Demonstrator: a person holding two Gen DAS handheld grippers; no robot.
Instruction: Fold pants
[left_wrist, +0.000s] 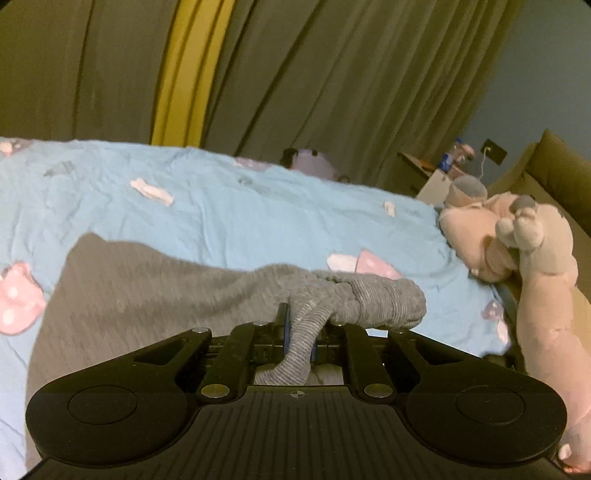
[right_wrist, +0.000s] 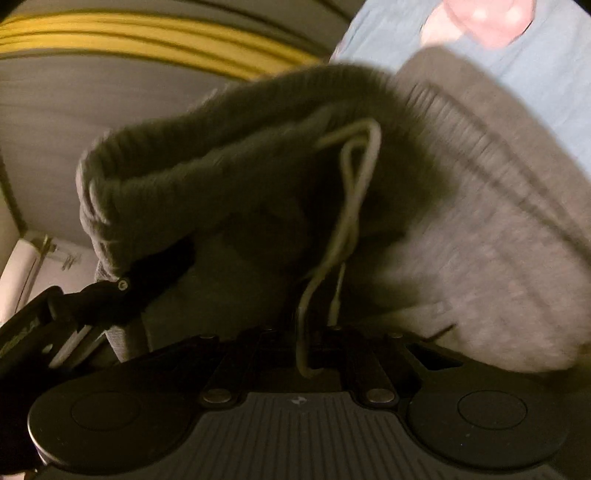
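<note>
The grey knit pants (left_wrist: 147, 291) lie on a light blue bedsheet (left_wrist: 221, 206), spreading to the left. My left gripper (left_wrist: 299, 325) is shut on a ribbed band of the pants (left_wrist: 373, 302), which bunches just ahead of the fingers. In the right wrist view the pants (right_wrist: 480, 240) fill most of the frame, with the ribbed waistband (right_wrist: 184, 166) lifted and a white drawstring (right_wrist: 351, 192) hanging down. My right gripper (right_wrist: 317, 332) is shut on the pants fabric with the drawstring running between its fingers. The other gripper (right_wrist: 92, 299) shows at the left, clamped on the waistband.
A pink and grey plush toy (left_wrist: 517, 240) lies at the bed's right edge. A nightstand (left_wrist: 436, 173) with small items stands behind it, beside an olive headboard (left_wrist: 554, 173). Grey and yellow curtains (left_wrist: 184, 74) hang behind the bed. A purple suitcase (left_wrist: 314, 162) stands past the far edge.
</note>
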